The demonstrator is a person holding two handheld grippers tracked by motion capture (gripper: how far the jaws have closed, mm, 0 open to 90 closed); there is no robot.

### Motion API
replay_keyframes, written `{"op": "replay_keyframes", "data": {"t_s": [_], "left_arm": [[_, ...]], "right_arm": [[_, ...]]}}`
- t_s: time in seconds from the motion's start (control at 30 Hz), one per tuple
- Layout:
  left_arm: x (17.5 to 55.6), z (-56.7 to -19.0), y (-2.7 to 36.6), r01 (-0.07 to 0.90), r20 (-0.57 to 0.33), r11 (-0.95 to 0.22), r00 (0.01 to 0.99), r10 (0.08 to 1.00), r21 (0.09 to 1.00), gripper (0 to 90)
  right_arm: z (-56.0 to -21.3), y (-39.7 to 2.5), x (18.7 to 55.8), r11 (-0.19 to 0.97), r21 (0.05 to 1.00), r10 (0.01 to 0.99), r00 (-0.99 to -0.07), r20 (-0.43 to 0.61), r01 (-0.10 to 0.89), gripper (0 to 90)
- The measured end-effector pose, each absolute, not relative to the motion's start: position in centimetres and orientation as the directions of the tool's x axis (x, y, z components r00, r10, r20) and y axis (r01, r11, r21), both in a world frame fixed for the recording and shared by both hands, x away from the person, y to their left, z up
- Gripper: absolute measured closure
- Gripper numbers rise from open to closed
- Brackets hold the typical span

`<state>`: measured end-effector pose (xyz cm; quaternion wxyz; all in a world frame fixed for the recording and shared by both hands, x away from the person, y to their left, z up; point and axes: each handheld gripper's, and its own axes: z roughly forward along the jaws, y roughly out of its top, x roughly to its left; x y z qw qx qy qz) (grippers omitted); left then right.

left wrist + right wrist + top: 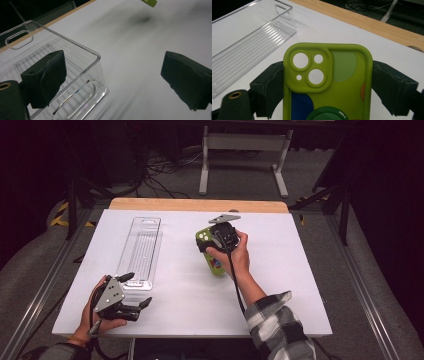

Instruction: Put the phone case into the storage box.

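Observation:
A lime-green phone case (214, 264) with camera cut-outs and coloured spots is held above the middle of the white table (300, 270). My right gripper (207, 245) is shut on it, a jaw pressed against each long side of the case (342, 82). My left gripper (139, 290) stands open near the table's front left, with nothing between its jaws. It hovers at the near end of a long clear plastic tray (140, 250). In the left gripper view one jaw hangs over the tray's corner (96, 56), the other over bare table.
The clear tray (249, 47) lies lengthwise on the left half of the table and looks empty. A wooden strip (200, 205) borders the far edge. Beyond it a white metal stand (245, 142) and cables lie on the floor.

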<state>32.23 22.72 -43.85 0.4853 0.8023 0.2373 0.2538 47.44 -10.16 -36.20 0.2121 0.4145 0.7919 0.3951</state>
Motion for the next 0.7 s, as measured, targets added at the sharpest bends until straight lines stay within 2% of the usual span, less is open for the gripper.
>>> {"op": "replay_keyframes", "data": {"t_s": [0.7], "left_arm": [[32.3,-43.6,23.0,0.194,0.108,-0.354,0.727,0.678,0.915,9.1]], "right_arm": [[-35.6,-12.0,43.5,0.274,0.89,0.795,-0.607,0.003,0.363,16.2]]}}
